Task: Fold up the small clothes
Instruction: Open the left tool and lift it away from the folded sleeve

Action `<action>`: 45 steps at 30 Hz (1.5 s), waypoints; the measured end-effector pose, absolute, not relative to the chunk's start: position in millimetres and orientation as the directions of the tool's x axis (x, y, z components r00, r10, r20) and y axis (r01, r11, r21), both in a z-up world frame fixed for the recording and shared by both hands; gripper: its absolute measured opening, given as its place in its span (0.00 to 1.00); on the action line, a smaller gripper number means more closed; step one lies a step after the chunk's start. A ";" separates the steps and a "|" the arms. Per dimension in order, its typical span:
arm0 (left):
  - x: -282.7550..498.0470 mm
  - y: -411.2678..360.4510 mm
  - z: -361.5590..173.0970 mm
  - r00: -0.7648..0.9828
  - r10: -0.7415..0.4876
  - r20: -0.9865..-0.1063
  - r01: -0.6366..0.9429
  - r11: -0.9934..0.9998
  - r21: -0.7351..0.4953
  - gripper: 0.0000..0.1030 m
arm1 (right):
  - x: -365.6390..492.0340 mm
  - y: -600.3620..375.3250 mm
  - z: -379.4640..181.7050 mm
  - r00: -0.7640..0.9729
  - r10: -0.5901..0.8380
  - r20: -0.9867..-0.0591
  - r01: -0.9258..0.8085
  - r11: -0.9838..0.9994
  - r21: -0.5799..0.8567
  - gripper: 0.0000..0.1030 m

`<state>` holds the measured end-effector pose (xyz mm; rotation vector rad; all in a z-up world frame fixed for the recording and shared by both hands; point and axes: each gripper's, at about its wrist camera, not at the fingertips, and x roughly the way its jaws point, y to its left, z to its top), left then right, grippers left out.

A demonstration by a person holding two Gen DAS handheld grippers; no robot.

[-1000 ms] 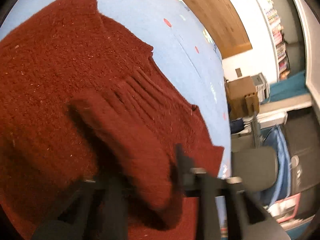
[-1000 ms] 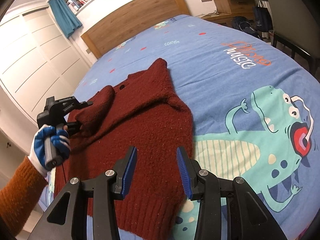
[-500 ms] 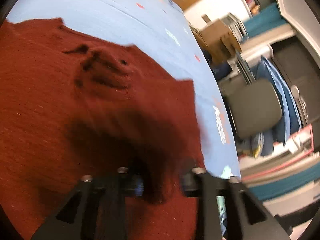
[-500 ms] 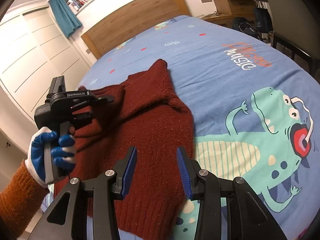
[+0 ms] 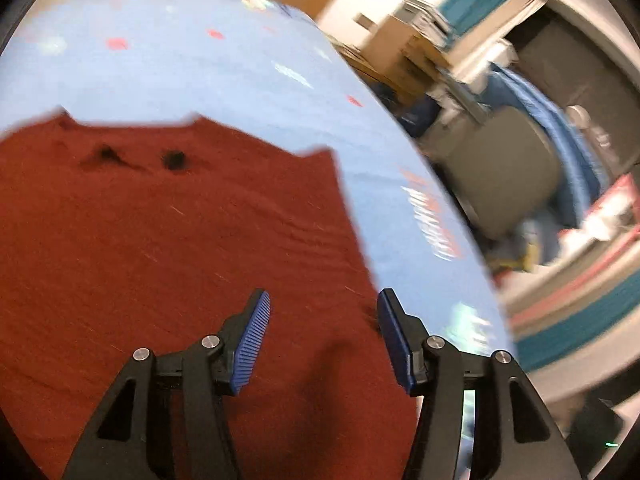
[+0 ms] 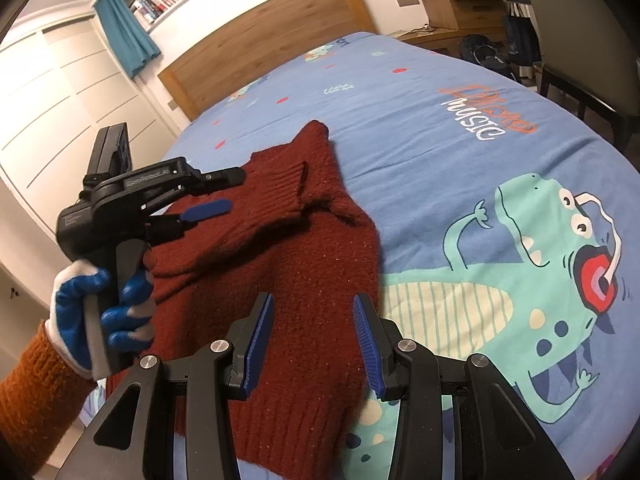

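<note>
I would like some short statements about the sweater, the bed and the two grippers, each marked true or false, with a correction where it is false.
1. The red sweater lies on a blue bedsheet. True.
2. The left gripper is shut on the sweater. False: its jaws stand open with nothing between them.
3. The right gripper is open. True.
4. The dinosaur print is covered by the sweater. False: it lies uncovered beside the sweater.
5. One sleeve is folded over the sweater's body. True.
</note>
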<state>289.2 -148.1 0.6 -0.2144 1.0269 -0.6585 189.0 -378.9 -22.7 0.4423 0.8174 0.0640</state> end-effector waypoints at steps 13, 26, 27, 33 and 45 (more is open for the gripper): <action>262.7 -114.3 -13.0 0.385 -0.530 -0.756 0.418 0.830 -0.370 0.49 | 192.2 -373.7 -22.9 0.679 0.219 -0.701 0.112 0.912 0.394 0.41; 291.0 69.4 -39.4 0.528 -0.210 -0.823 0.104 0.978 -0.183 0.50 | 206.0 -355.7 -18.0 0.671 0.202 -0.714 0.104 0.927 0.360 0.41; 283.8 69.3 -41.1 0.537 -0.212 -0.817 0.119 0.977 -0.175 0.50 | 206.4 -354.8 -17.8 0.670 0.201 -0.715 0.102 0.928 0.357 0.41; 253.7 61.3 -41.8 0.559 -0.202 -0.804 0.136 0.979 -0.151 0.52 | 205.1 -348.3 -13.9 0.662 0.190 -0.725 0.096 0.938 0.334 0.41; 192.9 60.8 -27.0 0.553 -0.155 -0.818 0.117 0.987 -0.108 0.52 | 189.2 -330.6 3.0 0.656 0.168 -0.735 0.072 0.956 0.283 0.41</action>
